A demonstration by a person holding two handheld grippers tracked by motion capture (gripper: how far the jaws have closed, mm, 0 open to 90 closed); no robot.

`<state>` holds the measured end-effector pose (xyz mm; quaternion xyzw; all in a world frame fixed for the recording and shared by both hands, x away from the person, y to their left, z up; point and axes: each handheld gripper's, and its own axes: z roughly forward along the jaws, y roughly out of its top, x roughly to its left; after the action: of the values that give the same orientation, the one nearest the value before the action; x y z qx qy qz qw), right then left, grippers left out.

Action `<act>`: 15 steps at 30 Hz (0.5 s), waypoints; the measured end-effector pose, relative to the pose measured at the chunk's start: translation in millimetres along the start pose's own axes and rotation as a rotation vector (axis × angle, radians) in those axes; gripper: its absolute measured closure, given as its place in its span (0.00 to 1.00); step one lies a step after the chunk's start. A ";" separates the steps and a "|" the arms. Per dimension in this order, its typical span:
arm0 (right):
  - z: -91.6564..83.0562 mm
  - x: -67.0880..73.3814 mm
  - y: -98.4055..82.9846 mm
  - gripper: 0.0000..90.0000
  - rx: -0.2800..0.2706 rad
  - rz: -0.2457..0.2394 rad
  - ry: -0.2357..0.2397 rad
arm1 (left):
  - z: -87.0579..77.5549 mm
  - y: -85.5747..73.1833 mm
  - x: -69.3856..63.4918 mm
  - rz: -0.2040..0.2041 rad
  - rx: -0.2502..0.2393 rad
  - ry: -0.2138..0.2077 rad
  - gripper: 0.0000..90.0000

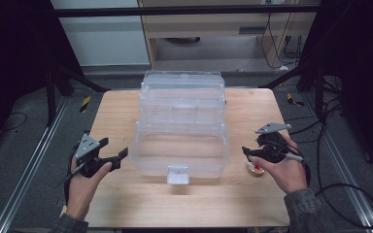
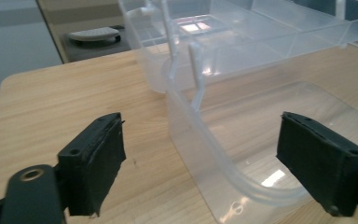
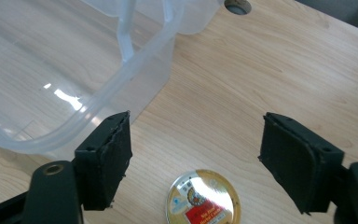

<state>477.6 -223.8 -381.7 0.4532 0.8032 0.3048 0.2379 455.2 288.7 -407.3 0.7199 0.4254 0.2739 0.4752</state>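
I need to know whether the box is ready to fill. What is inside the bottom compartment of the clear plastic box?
The bottom compartment of the clear plastic box looks empty: the wooden table shows through its floor. The raised trays behind cover its rear part somewhat. A small round tin lies outside.

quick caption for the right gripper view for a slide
Open right hand-held gripper poised over a small round gold tin beside the clear plastic box on a wooden table.

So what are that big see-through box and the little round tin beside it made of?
The see-through box looks like clear, glossy moulded plastic: the table's wood grain shows through its walls, and light glints on its rim. The little round tin seems to be shiny metal with a printed label; its gold face mirrors the light, though a foil-covered lid can't be ruled out.
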 end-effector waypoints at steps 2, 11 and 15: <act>-0.1 -1.9 -1.8 0.22 0.017 0.006 0.002 | -1.9 -10.9 0.3 -0.011 0.003 0.006 0.11; 3.1 -8.5 -19.4 0.26 0.085 0.024 0.014 | -2.2 -48.0 7.8 -0.057 0.054 0.016 0.08; 5.0 -10.2 -25.4 0.30 0.122 0.039 0.019 | -1.0 -49.1 6.1 -0.026 0.074 0.033 0.08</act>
<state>470.9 -241.6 -402.0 0.4794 0.8136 0.2642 0.1962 440.0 303.6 -452.0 0.7268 0.4522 0.2636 0.4447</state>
